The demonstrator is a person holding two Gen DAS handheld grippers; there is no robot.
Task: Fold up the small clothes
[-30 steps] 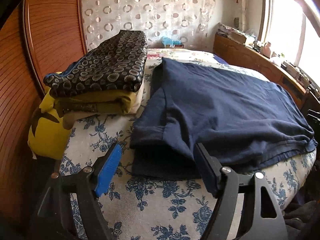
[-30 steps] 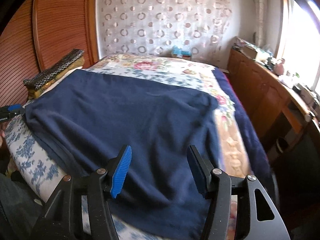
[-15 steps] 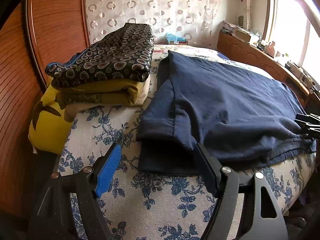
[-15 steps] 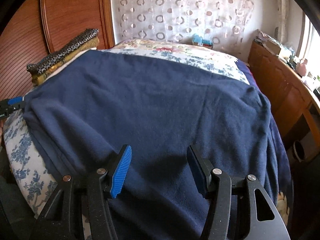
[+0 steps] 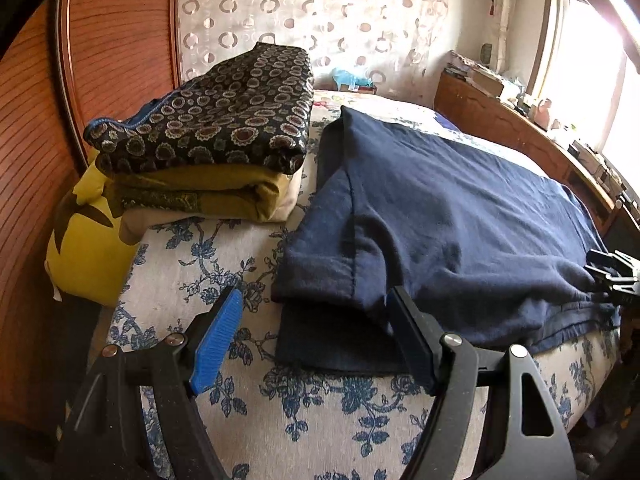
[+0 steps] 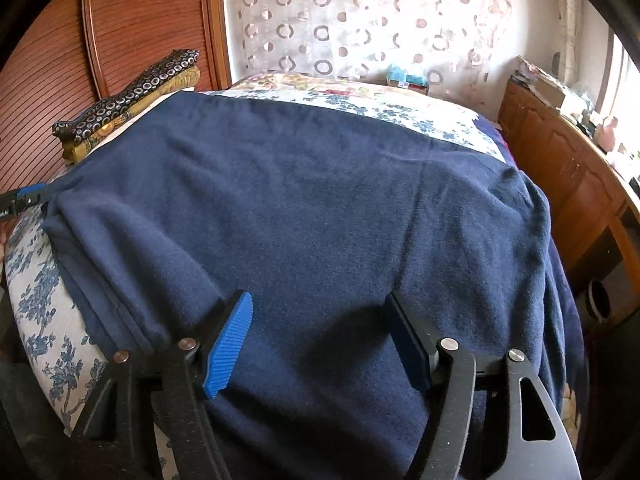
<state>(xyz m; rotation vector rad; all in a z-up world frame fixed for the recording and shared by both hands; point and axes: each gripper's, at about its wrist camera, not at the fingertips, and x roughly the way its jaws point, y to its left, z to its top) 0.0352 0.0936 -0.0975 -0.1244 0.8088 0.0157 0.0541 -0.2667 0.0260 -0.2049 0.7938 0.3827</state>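
Note:
A navy blue garment (image 5: 452, 216) lies spread on the floral bed, one sleeve folded over at its near left corner. It fills the right wrist view (image 6: 320, 216). My left gripper (image 5: 316, 336) is open, low over the bed at that near left corner, the sleeve fold lying between its jaws. My right gripper (image 6: 320, 336) is open just above the garment's near right part; it also shows at the right edge of the left wrist view (image 5: 612, 280). Neither holds cloth.
A stack of folded clothes (image 5: 216, 132), patterned black on mustard, sits at the bed's left by the wooden headboard (image 5: 116, 48). A yellow pillow (image 5: 84, 252) lies below it. A wooden cabinet (image 6: 568, 168) runs along the right under the window.
Both grippers have moved forward and lower toward the garment. The right gripper now sits over the cloth rather than at its edge. Both stay open.

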